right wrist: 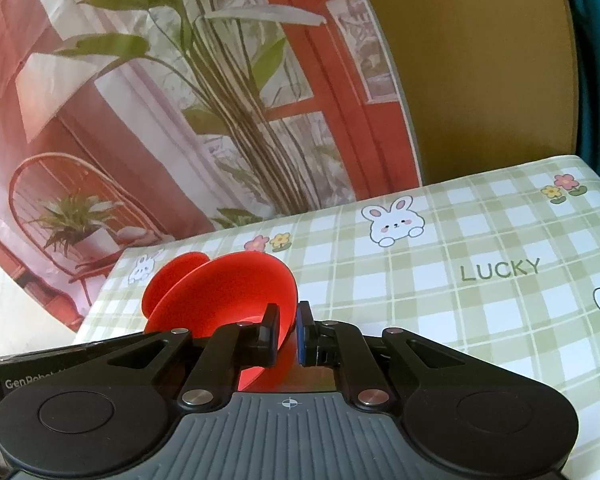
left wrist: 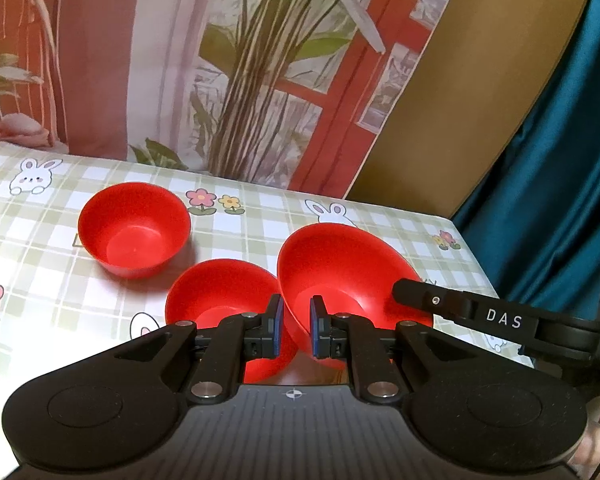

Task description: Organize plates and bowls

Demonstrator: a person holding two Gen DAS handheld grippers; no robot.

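Closest to the lens in the left wrist view, the left hand-held gripper [left wrist: 296, 328] pinches the near rim of a wide red bowl [left wrist: 348, 276], its blue pads [left wrist: 315, 330] clamped on that thin wall, one inside and one outside. That bowl is tilted, its open side turned up and toward the camera. To its left a second red bowl [left wrist: 216, 296] sits upright on the bench [left wrist: 40, 248], its rim touching or just behind the held bowl; part of it is hidden by the gripper. Further left and farther back, a third, deeper red bowl [left wrist: 134, 230] stands upright by itself, apart from the other two. At the right, the black body of the right hand-held gripper [left wrist: 500, 320] reaches in to the far right rim of the held bowl.

From the right wrist view, the right hand-held gripper [right wrist: 288, 334] is likewise closed on the edge of the wide red bowl [right wrist: 236, 292], which is seen nearly edge-on. Another red rim [right wrist: 172, 276] peeks out behind it on the left. A checked green cloth [right wrist: 480, 300] with rabbits, flowers and the word LUCKY covers the bench.
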